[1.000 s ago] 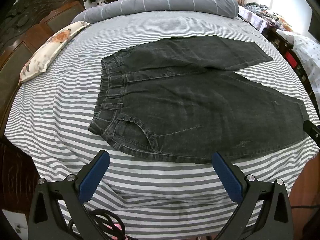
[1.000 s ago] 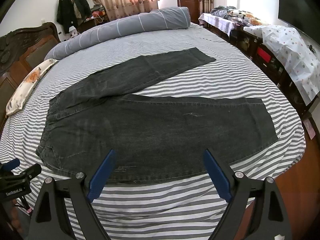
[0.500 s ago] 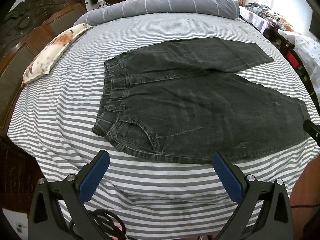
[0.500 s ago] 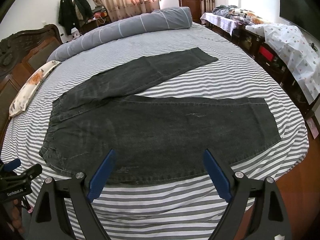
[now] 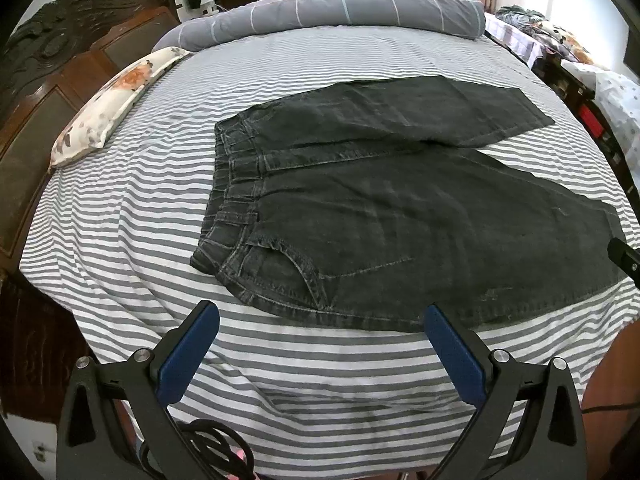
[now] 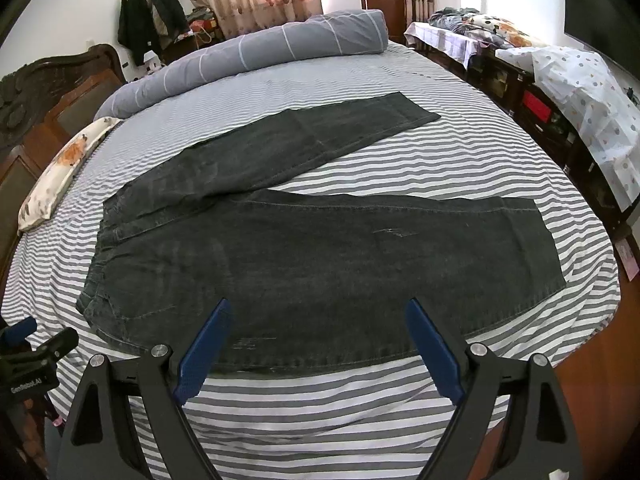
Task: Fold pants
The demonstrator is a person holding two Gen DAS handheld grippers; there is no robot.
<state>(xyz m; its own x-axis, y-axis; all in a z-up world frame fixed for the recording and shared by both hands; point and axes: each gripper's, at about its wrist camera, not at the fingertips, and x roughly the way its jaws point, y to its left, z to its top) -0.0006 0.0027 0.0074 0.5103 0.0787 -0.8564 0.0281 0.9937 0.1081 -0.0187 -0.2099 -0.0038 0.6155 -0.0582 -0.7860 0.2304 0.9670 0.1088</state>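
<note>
Dark grey jeans (image 5: 392, 208) lie spread flat on the striped bed, waistband to the left and the two legs splayed apart to the right. They also show in the right wrist view (image 6: 320, 248). My left gripper (image 5: 320, 354) is open and empty, hovering above the sheet just short of the near hem by the waistband pocket. My right gripper (image 6: 318, 354) is open and empty, its blue fingertips over the near edge of the near leg. The left gripper's body (image 6: 28, 354) shows at the left edge of the right wrist view.
A rolled grey duvet (image 5: 332, 12) lies along the far side of the bed. A floral pillow (image 5: 116, 96) rests against the dark wooden headboard (image 5: 48, 80) on the left. Furniture covered with cloths (image 6: 560, 92) stands to the right. The bed's near edge (image 5: 320, 448) is just below the grippers.
Both grippers have moved slightly forward and up over the bed; the jeans sit a little lower in both views. Both stay open. The jeans have not moved.
</note>
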